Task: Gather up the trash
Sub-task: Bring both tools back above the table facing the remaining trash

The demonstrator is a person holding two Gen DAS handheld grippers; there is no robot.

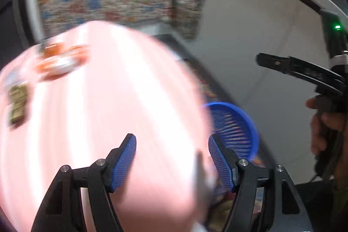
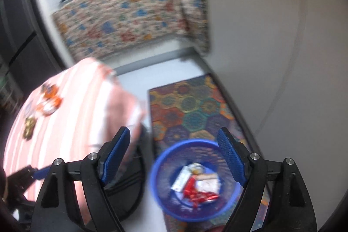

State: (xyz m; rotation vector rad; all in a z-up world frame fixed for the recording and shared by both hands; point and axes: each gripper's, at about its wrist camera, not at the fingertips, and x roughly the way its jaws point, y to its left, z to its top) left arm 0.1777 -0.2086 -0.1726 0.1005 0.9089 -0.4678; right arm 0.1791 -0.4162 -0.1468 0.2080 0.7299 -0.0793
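Closest to us in the left wrist view, the left gripper (image 1: 171,161) has its blue-padded jaws spread wide with nothing between them; below them lies only the pink striped tablecloth (image 1: 108,90), blurred, and we cannot see the pads touching it. On the far left of that cloth sit an orange and white wrapper (image 1: 59,60) and a small brown packet (image 1: 17,102), both smeared by blur, well apart from the jaws. Past the right-hand pad we see the blue basket (image 1: 239,123) on the floor just beyond the table edge. At the right edge of the view a hand (image 1: 324,129) holds the right gripper (image 1: 264,59), seen side-on, so we cannot judge its jaws from there. In the right wrist view, the right gripper (image 2: 174,155) also stands wide open and empty, hanging above the blue basket (image 2: 161,166), which rests on a patterned floor mat (image 2: 189,105). Inside the basket lie the collected pieces of trash (image 2: 195,186): white wrappers and a crumpled red one. To the left is the pink cloth (image 2: 71,123) with the orange wrapper (image 2: 49,99) and brown packet (image 2: 29,126) on it, and the tip of the left gripper (image 2: 40,173) pokes in at the lower left. A flowered cloth (image 2: 130,14) hangs in the background.
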